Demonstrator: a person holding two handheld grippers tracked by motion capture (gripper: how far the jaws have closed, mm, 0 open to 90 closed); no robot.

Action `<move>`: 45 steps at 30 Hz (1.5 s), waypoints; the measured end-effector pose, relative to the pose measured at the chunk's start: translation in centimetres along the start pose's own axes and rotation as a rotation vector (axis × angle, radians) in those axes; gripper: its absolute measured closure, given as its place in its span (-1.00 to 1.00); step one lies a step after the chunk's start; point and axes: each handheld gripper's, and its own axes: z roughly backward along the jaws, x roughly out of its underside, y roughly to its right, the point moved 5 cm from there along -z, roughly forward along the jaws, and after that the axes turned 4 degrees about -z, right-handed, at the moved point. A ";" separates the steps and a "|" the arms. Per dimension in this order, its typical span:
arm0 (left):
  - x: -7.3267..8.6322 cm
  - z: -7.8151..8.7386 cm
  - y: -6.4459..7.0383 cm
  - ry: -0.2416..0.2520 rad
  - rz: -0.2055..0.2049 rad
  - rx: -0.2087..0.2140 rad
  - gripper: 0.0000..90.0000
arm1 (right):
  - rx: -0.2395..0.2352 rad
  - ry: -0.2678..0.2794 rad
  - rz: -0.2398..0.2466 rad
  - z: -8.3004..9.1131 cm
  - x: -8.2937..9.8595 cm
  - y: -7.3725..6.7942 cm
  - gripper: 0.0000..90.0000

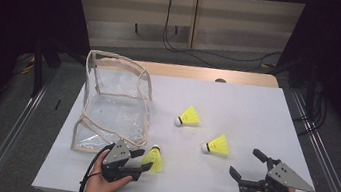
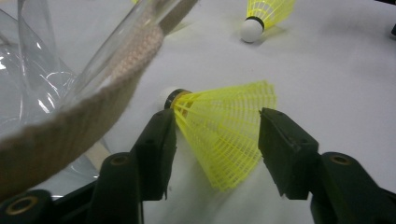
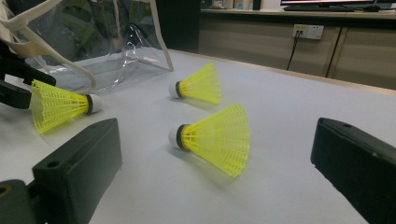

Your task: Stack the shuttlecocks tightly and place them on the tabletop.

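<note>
A clear plastic bag (image 1: 114,103) with beige trim stands at the table's left. Just beside it, the left gripper (image 1: 141,165) straddles a yellow mesh-skirted shuttlecock (image 2: 219,130), jaws narrowly apart around it; the right gripper (image 1: 245,164) gapes wide

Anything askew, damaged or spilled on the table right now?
Nothing stands out. Three yellow mesh-skirted shuttlecocks lie on their sides, intact, on the white table. The clear plastic pouch with beige trim stands open, undamaged. The left gripper straddles the nearest shuttlecock; the right gripper is open.
</note>
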 end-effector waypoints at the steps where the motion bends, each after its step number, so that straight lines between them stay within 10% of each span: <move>1: 0.0 0.0 0.0 0.001 0.004 -0.006 0.12 | 0.000 0.001 -0.005 0.0 0.0 0.0 -0.97; 16: -0.3 0.3 0.4 -0.005 0.018 -0.012 0.92 | 0.002 0.003 0.002 0.1 -0.1 0.1 -0.97; 45: -3.8 0.6 2.7 0.020 0.109 0.037 1.00 | 0.001 0.008 -0.002 0.2 -0.1 0.0 -0.97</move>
